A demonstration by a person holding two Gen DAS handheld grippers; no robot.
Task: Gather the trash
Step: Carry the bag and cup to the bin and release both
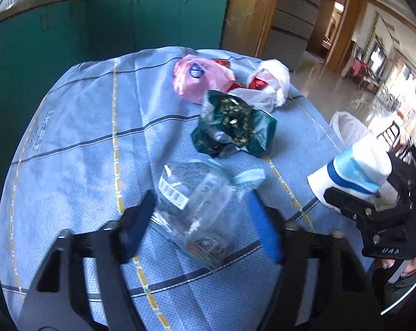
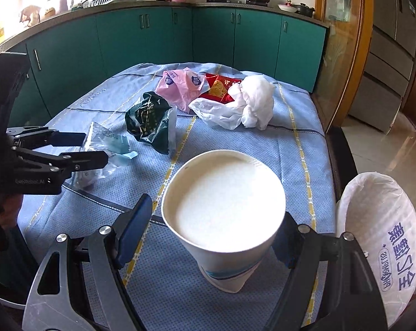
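A clear plastic wrapper [image 1: 196,207] with a barcode lies on the blue tablecloth [image 1: 78,138] between the fingers of my open left gripper [image 1: 201,215]; the pads do not touch it. It also shows in the right wrist view [image 2: 103,149] with the left gripper [image 2: 96,149] around it. A white paper cup [image 2: 224,209] with a blue band stands between the fingers of my right gripper [image 2: 216,229], tilted; the left pad stands clear of it. The cup also shows in the left wrist view [image 1: 354,173]. Farther back lie a green foil bag [image 1: 235,124], a pink bag [image 1: 199,77] and a white bag [image 1: 268,85].
A bin lined with a white printed bag [image 2: 381,237] stands off the table's right edge, and shows in the left wrist view [image 1: 348,127]. Teal cabinets [image 2: 141,41] run behind the table. A red packet [image 2: 221,85] lies under the white bag [image 2: 252,104].
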